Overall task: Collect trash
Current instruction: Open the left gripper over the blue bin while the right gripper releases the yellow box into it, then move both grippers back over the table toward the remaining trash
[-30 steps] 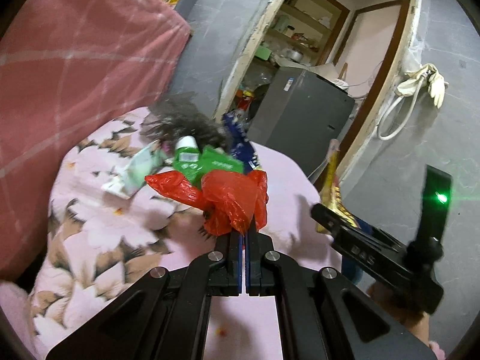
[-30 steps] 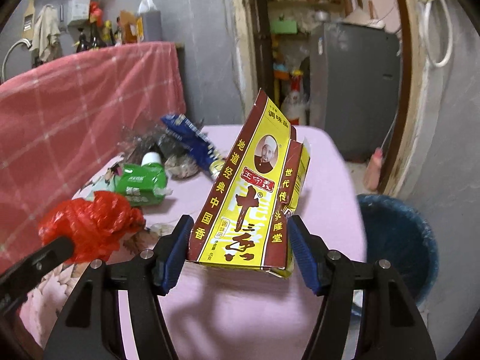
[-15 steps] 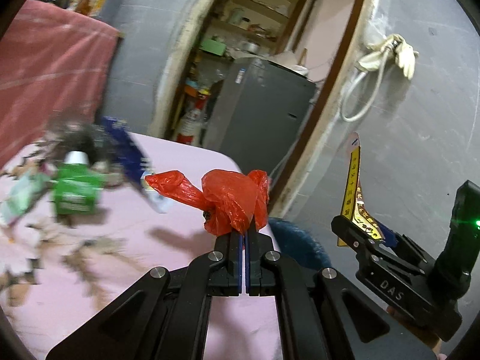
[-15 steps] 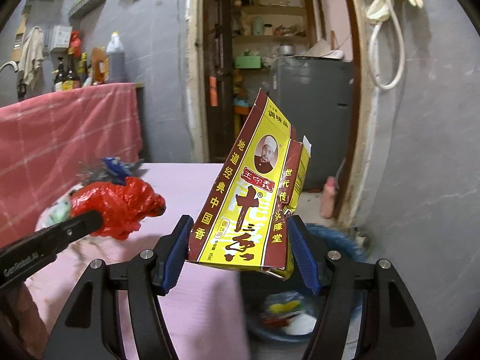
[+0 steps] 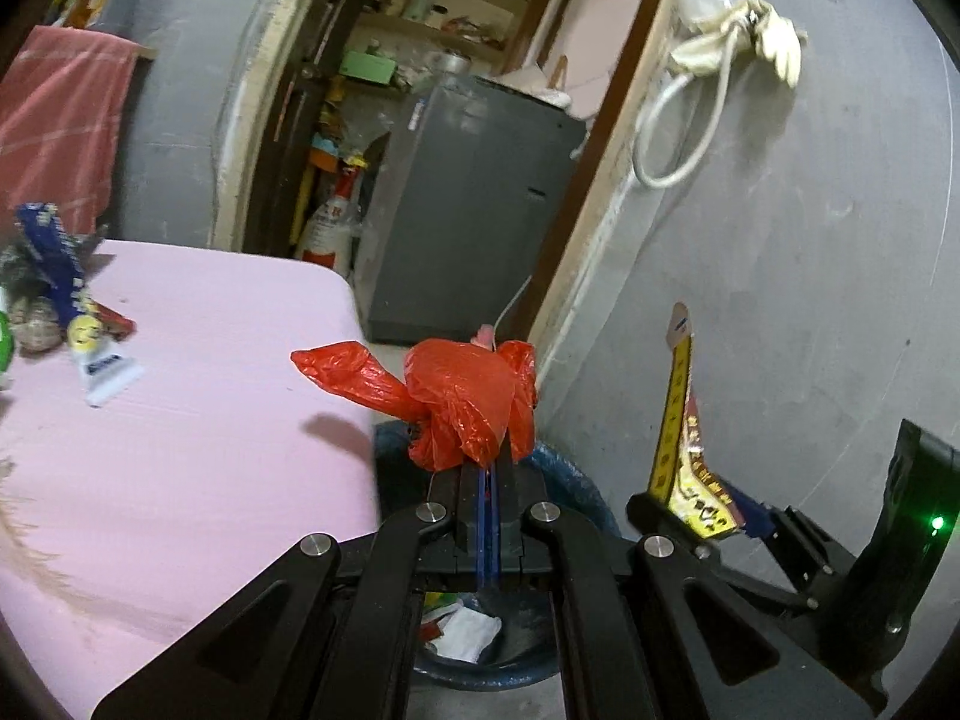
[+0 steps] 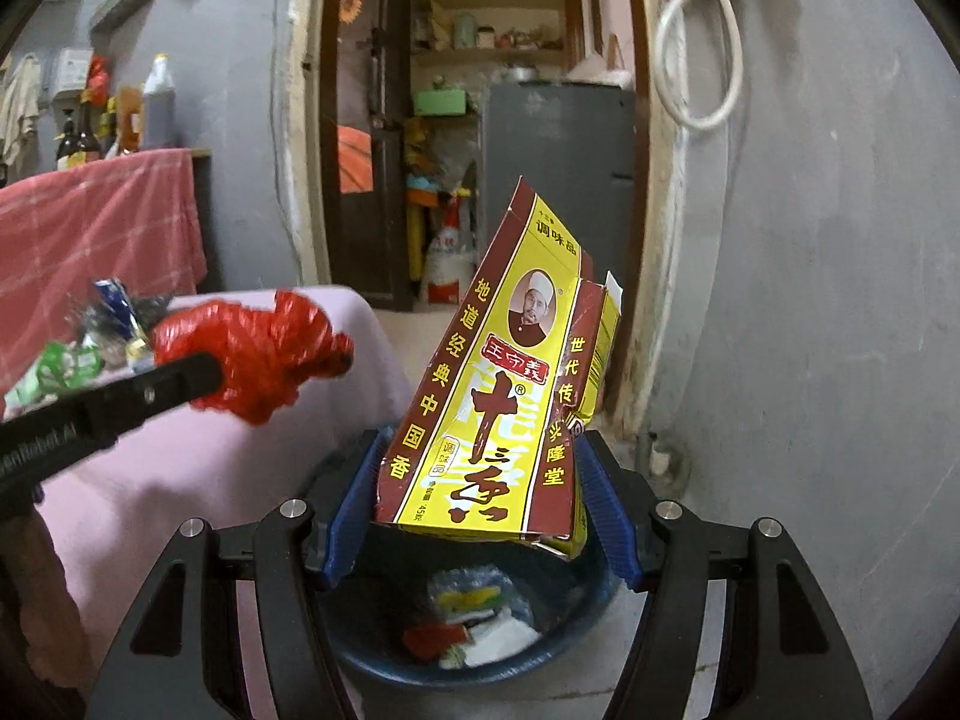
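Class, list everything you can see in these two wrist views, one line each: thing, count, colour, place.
plastic bag: one, red, crumpled, pinched in the left claw
seasoning box: one, yellow and maroon, flattened, gripped by the right claw
bin: one, dark blue, on the floor below both claws, trash inside
table: one, pink cover, left of the bin
leftover wrappers: several, blue, green, white, at the table's far left
fridge: one, grey, in the doorway
hose: one, white, on the wall
left claw: one, black, shut
right claw: one, black, blue pads

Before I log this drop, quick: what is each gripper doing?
Left gripper: shut on the red plastic bag.
Right gripper: shut on the yellow seasoning box.
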`<action>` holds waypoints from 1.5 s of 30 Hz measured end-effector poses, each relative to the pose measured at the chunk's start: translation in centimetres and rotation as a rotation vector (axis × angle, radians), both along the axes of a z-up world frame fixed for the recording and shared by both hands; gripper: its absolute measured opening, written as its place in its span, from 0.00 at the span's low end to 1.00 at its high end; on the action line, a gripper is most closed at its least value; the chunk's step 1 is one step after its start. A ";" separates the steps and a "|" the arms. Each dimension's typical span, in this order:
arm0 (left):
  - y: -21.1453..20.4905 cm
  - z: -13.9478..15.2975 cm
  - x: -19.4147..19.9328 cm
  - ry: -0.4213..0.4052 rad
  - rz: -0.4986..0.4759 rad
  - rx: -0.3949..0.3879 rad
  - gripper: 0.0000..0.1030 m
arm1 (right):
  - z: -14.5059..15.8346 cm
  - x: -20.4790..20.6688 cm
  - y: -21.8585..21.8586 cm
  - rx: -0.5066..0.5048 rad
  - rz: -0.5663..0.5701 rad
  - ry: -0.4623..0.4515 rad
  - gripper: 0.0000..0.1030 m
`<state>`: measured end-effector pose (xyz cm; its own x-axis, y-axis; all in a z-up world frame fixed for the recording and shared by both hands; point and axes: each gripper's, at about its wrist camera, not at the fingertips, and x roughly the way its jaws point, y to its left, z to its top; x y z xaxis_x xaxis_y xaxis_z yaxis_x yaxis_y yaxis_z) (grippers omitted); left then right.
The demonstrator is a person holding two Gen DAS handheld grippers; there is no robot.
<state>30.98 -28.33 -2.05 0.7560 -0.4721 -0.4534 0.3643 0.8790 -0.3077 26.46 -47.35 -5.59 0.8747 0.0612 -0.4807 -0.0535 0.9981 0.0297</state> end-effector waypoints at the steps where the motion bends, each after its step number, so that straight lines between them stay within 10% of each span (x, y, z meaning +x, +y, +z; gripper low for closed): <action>1: -0.6 -0.4 0.3 0.005 -0.001 0.021 0.00 | -0.8 0.2 -0.3 0.008 -0.001 0.016 0.61; 22: -2.1 -3.9 2.0 0.113 0.007 0.122 0.03 | -4.0 2.5 -2.7 0.090 0.042 0.116 0.63; 45: 5.3 3.4 -3.3 -0.082 0.112 0.053 0.77 | 5.3 -4.3 -1.1 0.101 -0.104 -0.128 0.87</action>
<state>27.71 -23.01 1.39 0.8382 -0.3594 -0.4101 0.2847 0.9299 -0.2330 22.12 -48.43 -0.27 0.9325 0.0099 -0.3609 0.0396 0.9908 0.1295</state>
